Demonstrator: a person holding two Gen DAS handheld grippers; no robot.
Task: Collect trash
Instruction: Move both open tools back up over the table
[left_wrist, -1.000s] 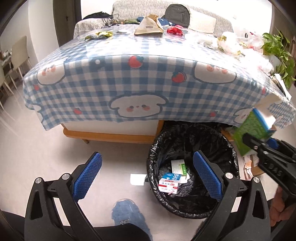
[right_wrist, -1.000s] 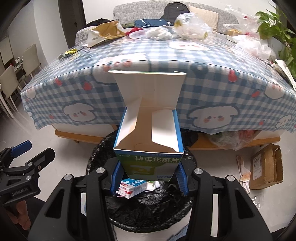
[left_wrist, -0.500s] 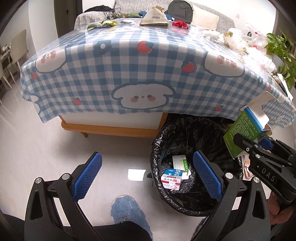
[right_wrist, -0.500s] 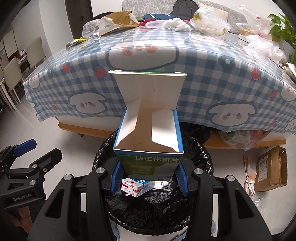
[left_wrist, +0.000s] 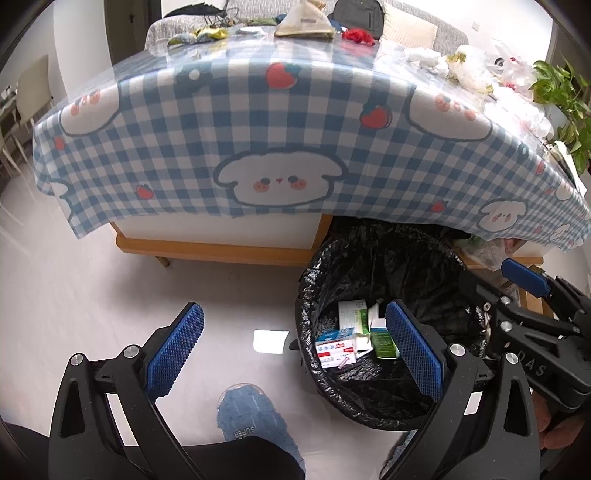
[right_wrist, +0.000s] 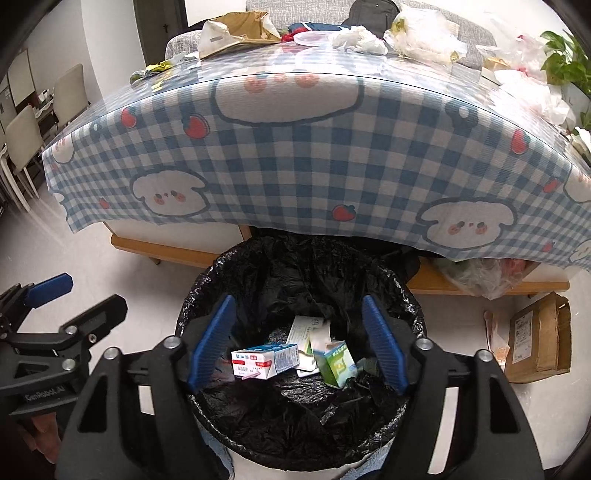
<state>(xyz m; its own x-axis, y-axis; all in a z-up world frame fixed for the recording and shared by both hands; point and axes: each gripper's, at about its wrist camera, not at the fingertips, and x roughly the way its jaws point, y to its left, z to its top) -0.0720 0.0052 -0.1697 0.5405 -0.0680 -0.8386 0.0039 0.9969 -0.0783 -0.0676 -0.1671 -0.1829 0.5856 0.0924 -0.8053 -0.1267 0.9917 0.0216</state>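
A bin lined with a black bag (right_wrist: 376, 280) (left_wrist: 424, 258) stands on the floor at the table's near edge. Inside lie a green and white carton (right_wrist: 338, 363) (left_wrist: 382, 341), a red and white box (right_wrist: 264, 360) (left_wrist: 334, 349) and a white packet (right_wrist: 304, 328). My right gripper (right_wrist: 299, 343) hovers over the bin's mouth, its jaws opening with nothing between the blue pads. My left gripper (left_wrist: 291, 350) stands open and empty above the floor, just left of the bin. In the left wrist view the right gripper (left_wrist: 517, 291) shows at the right edge.
A table under a blue checked cloth (right_wrist: 314, 155) carries paper bags (right_wrist: 236, 31), plastic bags (right_wrist: 424, 37) and other litter. A cardboard box (right_wrist: 535, 334) and scraps lie on the floor right of the bin. A person's knee in jeans (left_wrist: 247, 413) is below. Chairs (right_wrist: 26, 140) stand at left.
The right gripper's jaws opened and let go of the green and white carton, which dropped into the bin. The left gripper stayed open in place.
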